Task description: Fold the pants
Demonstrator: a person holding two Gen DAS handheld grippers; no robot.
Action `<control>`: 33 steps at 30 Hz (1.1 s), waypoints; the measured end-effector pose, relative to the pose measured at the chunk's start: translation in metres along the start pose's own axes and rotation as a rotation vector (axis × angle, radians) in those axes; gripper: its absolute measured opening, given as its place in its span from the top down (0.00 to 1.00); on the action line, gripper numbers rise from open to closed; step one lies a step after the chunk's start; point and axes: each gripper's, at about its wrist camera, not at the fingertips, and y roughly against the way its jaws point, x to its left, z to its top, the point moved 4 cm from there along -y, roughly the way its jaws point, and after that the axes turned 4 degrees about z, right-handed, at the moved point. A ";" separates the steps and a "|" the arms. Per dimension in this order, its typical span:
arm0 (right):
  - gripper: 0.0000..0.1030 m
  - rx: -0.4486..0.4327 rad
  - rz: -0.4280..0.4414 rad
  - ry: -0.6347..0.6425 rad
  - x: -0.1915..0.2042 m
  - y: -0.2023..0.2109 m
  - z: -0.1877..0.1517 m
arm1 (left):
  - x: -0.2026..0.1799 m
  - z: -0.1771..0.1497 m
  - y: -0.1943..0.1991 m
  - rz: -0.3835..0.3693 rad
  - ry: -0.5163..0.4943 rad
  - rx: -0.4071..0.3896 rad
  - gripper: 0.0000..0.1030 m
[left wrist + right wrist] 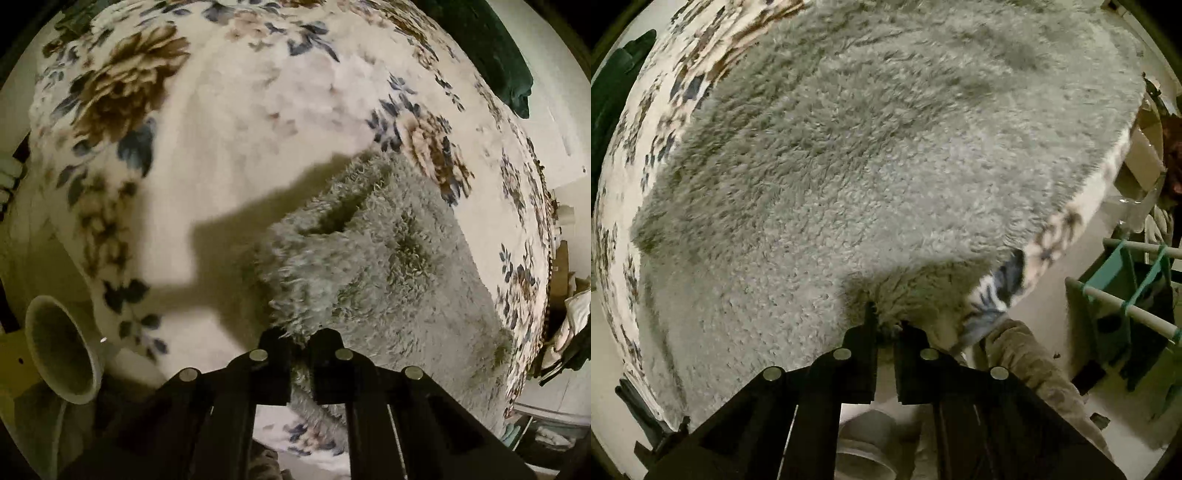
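Both grippers' fingers (275, 354) (908, 347) pinch the shaggy grey pants (849, 166), bunched over the floral blanket (221, 129).

grey fluffy pants (849, 166); cream blanket (229, 129), brown-blue floral print; black tongs (300, 341).

Fuzzy grey pants (849, 166), spread on floral blanket (221, 129)

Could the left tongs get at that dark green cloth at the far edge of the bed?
Probably not right now: the left tongs are shut on the fluffy grey pants, and the green cloth lies across the floral bedspread.
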 end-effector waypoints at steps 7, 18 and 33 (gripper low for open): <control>0.93 0.038 -0.059 0.046 -0.005 0.016 0.024 | 0.014 -0.010 -0.015 0.037 -0.009 0.056 0.95; 0.37 0.175 -0.002 0.306 0.125 0.031 0.069 | 0.002 -0.023 0.042 0.205 -0.186 -0.045 0.43; 0.68 0.194 0.131 0.318 0.246 -0.051 0.172 | -0.144 -0.030 0.004 0.072 -0.399 -0.075 0.26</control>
